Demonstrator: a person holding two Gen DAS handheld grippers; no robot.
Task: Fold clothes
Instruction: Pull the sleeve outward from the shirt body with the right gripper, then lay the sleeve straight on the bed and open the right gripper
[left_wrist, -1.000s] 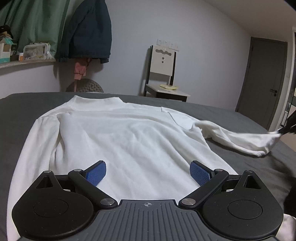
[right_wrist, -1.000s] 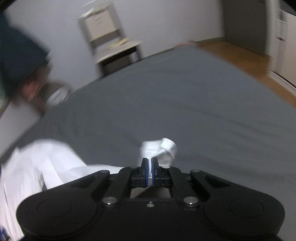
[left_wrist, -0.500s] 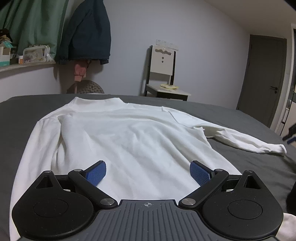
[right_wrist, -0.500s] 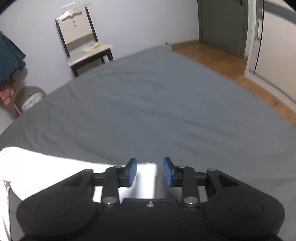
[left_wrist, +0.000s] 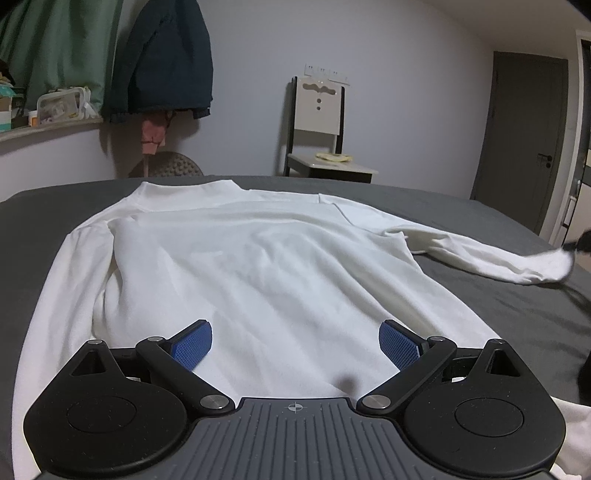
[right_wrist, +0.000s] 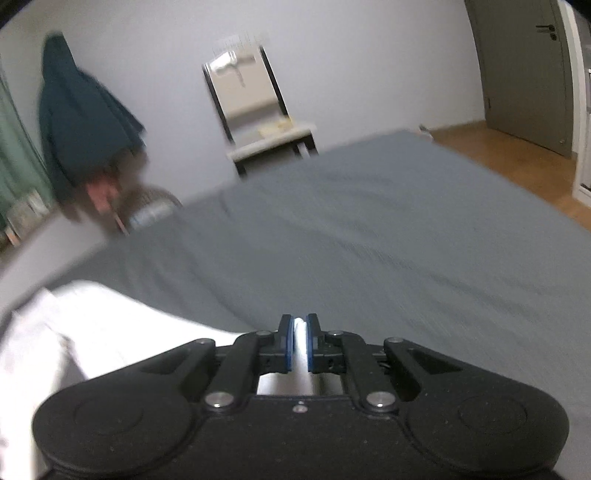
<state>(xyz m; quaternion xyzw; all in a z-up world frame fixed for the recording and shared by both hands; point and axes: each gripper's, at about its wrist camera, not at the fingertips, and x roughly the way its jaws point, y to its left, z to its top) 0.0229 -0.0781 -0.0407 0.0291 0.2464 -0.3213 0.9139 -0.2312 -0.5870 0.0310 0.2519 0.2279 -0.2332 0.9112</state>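
The right tool (right_wrist: 300, 334), which stood spread over the cuff half a second ago, is now pressed together on the white cuff (right_wrist: 300, 339) of the right sleeve (left_wrist: 480, 251); a strip of white cloth shows between its blue pads. In the left wrist view the cuff end, which lay flat on the bed half a second ago, is lifted at the far right edge. Judged from this, the sleeve is regripped and ready to be carried across the body for the first fold. The white long-sleeved top (left_wrist: 258, 266) lies flat, collar at the far side, on the grey bed (right_wrist: 406, 240), with its left sleeve (left_wrist: 55, 295) straight along the body. The left tool (left_wrist: 295, 345) hovers over the near hem, its jaws spread wide and holding nothing. Beyond the bed stand a chair (left_wrist: 319, 122), a hanging dark jacket (left_wrist: 166, 62) and a door (left_wrist: 524, 140); none lies in the fold path. The bed surface around the top is unobstructed.
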